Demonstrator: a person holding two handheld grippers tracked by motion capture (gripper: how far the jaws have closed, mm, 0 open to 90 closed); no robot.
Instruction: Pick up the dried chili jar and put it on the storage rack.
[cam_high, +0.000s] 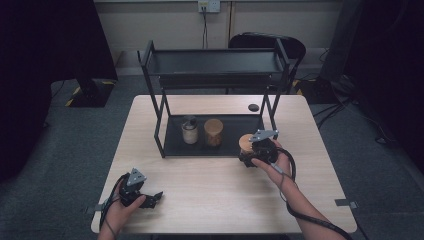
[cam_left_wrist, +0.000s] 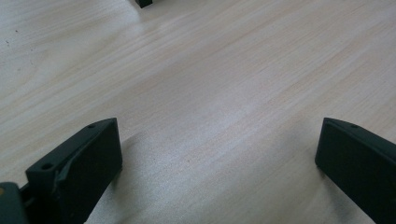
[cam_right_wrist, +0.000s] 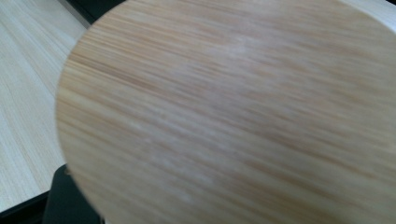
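A jar with a round wooden lid (cam_high: 245, 142) is at the right front corner of the black rack's lower shelf (cam_high: 175, 146). My right gripper (cam_high: 251, 151) is shut on it from the near side. In the right gripper view the wooden lid (cam_right_wrist: 233, 116) looms very close, with one black jaw showing under its lower left edge. My left gripper (cam_high: 152, 198) lies on the table (cam_high: 210, 192) at the front left. In the left gripper view its jaws stand wide apart over bare wood, so the left gripper (cam_left_wrist: 219, 154) is open with nothing between them.
Two more jars stand on the lower shelf: a dark-lidded one (cam_high: 189, 131) with pale contents and a wooden-lidded one (cam_high: 213, 132). The rack's upper shelf (cam_high: 215, 62) overhangs them. A small black disc (cam_high: 254, 107) lies behind the rack, and a chair (cam_high: 267, 42) stands beyond the table.
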